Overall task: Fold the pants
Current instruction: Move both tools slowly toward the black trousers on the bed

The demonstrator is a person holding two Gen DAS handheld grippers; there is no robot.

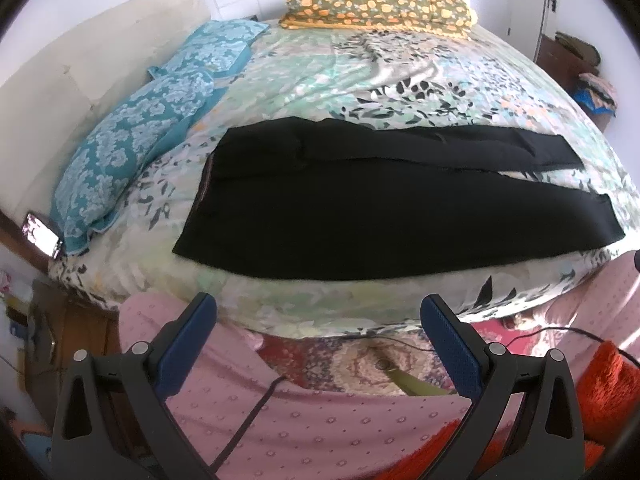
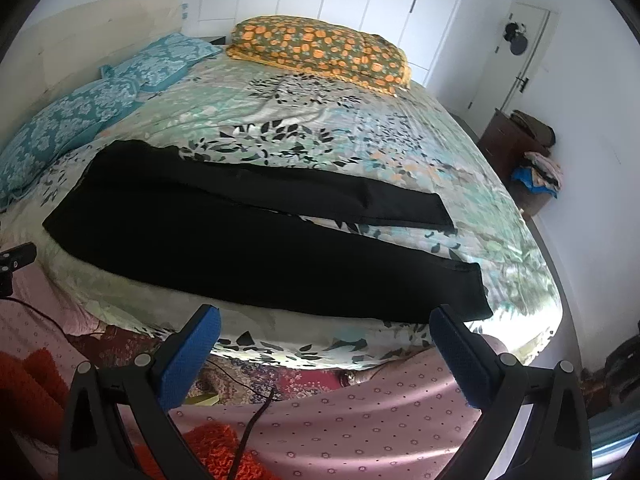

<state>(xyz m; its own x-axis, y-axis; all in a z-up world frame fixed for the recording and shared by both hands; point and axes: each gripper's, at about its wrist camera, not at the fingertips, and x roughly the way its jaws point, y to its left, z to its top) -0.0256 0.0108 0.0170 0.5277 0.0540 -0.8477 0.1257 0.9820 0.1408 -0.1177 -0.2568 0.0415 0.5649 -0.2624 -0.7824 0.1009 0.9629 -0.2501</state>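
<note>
Pants [image 1: 384, 216] lie flat across the near part of the bed [image 1: 360, 76], black, unfolded, waistband toward the left and both legs running off to the right with a narrow strip of flowered sheet showing between them. Starting at the left, two blue patterned pillows [image 1: 132, 148] lean by the pale headboard [image 1: 80, 44], and a phone [image 1: 42, 234] sits just beside the nearer one at the bed's corner. Farther back an orange-flowered pillow [image 1: 376, 2] rests at the far edge. My left tongs [image 1: 318, 312] hang spread wide with nothing between the blue pads, short of the mattress edge and apart from the cloth, above a pink spotted fabric [image 1: 312, 424]. My right tongs [image 2: 324, 322] are likewise spread wide and empty, tilted down toward the near leg's hem [image 2: 476, 292], not touching it. At the far right stands a dark wooden cabinet [image 2: 504, 140].
</note>
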